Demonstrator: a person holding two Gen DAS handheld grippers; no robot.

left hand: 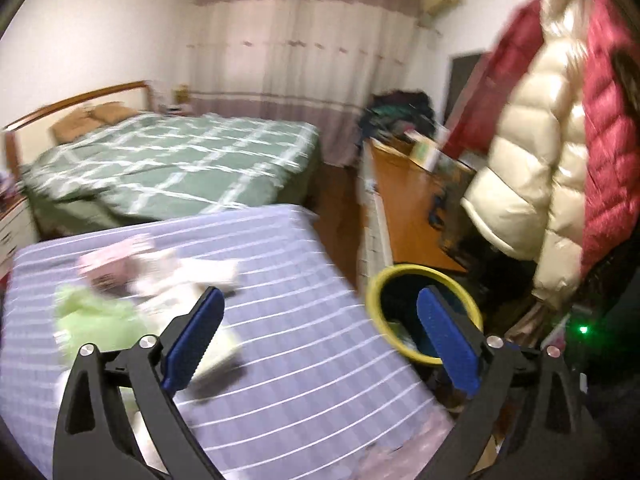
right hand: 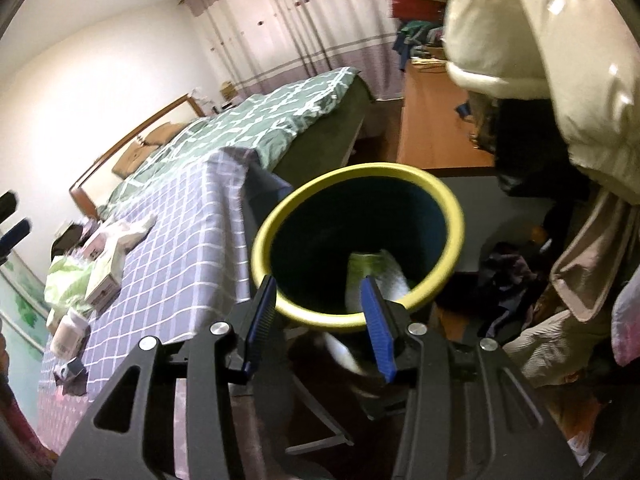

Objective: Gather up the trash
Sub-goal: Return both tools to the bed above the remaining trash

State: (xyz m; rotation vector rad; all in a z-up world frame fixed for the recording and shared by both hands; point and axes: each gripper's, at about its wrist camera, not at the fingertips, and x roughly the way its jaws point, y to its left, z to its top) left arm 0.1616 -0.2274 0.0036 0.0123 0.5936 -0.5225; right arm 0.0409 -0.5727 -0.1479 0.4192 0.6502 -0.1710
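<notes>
A dark bin with a yellow rim (right hand: pixel 448 196) stands beside a table with a purple checked cloth (right hand: pixel 188 236). A green and white piece of trash (right hand: pixel 374 276) lies inside the bin. My right gripper (right hand: pixel 320 300) is open and empty just above the bin's near rim. My left gripper (left hand: pixel 318 312) is open and empty above the cloth's right part (left hand: pixel 288 272); the bin (left hand: pixel 378 280) shows beside its right finger. Trash lies on the cloth to the left: a green wrapper (left hand: pixel 100 316), white and pink packets (left hand: pixel 132 264), small boxes (right hand: pixel 102 280) and a white bottle (right hand: pixel 70 330).
A bed with a green checked cover (left hand: pixel 168 160) stands behind the table. A wooden desk (left hand: pixel 408 208) and hanging cream and red coats (left hand: pixel 532 140) are on the right. Clothes lie piled on the floor (right hand: pixel 516 280) next to the bin.
</notes>
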